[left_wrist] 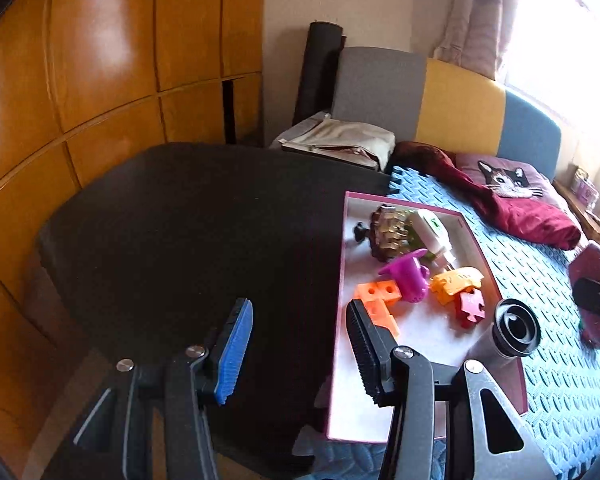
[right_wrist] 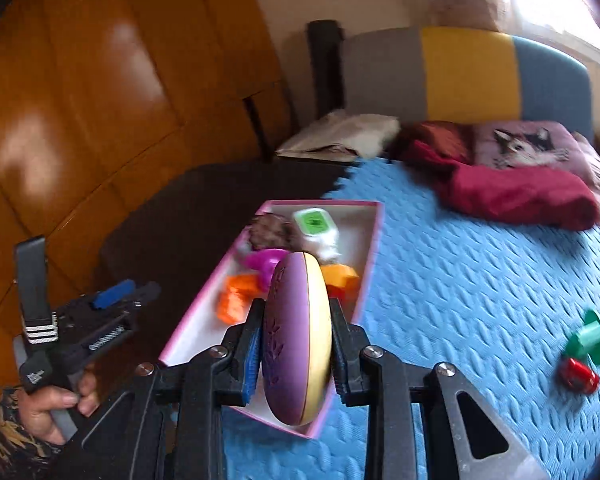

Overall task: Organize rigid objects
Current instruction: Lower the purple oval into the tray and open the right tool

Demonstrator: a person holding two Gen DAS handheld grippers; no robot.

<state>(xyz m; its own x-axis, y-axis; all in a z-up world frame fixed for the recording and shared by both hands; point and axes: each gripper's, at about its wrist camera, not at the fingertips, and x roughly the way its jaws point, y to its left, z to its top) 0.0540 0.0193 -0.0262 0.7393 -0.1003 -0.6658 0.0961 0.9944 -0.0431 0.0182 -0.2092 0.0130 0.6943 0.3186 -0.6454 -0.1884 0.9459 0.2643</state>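
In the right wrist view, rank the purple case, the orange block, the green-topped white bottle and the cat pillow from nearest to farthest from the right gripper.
1. purple case, clamped in the right gripper.
2. orange block, box's left side.
3. green-topped white bottle, box's far end.
4. cat pillow, far right.

Bed with a blue foam mat, and what I found lying on it

I saw the blue foam mat point(right_wrist: 480, 280) spread over the bed, its toothed edge meeting a black mat point(left_wrist: 188, 220) alongside. A pink-rimmed box point(right_wrist: 370, 256) sat across that seam. Out on the blue mat lay a green spool point(right_wrist: 588, 338) with a small red toy car point(right_wrist: 578, 374) just beside it. Toward the headboard I made out a crumpled red cloth point(right_wrist: 516, 192), a cat-print pillow point(right_wrist: 528, 144) and a folded pale fabric bundle point(left_wrist: 340, 140).
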